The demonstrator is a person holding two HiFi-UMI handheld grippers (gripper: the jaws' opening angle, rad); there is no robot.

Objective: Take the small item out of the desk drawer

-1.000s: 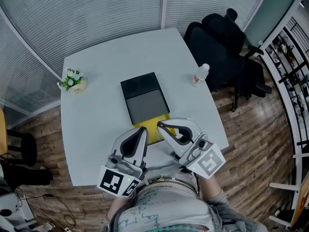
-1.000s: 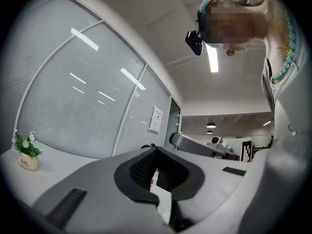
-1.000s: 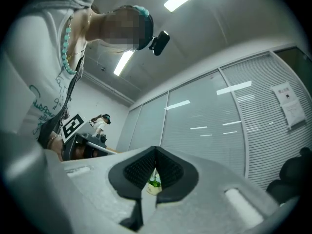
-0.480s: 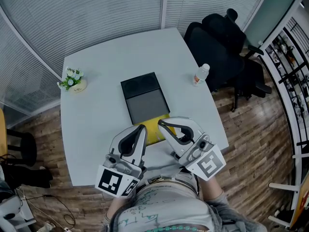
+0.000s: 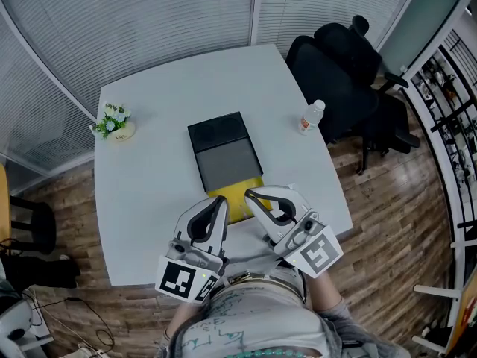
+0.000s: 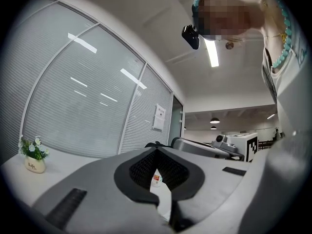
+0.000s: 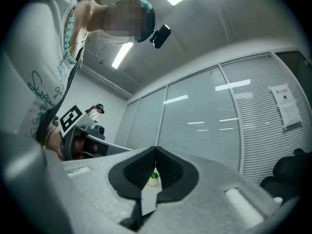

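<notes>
A small drawer box (image 5: pixel 223 155) lies in the middle of the white table (image 5: pixel 141 192); its far part is black and its near part grey. A yellow part (image 5: pixel 240 200) shows at its near end, half hidden behind my grippers, and no small item is visible. My left gripper (image 5: pixel 222 199) is held over the table's near edge, shut and empty, its tips at the yellow part's left side. My right gripper (image 5: pixel 247 195) is beside it, also shut and empty. In each gripper view the jaws meet at the tips: left gripper (image 6: pixel 156 149), right gripper (image 7: pixel 156 148).
A small potted flower (image 5: pixel 113 124) stands at the table's far left and a plastic bottle (image 5: pixel 310 115) near its right edge. A black office chair (image 5: pixel 335 66) is beyond the right corner. Blinds and glass walls close off the far side.
</notes>
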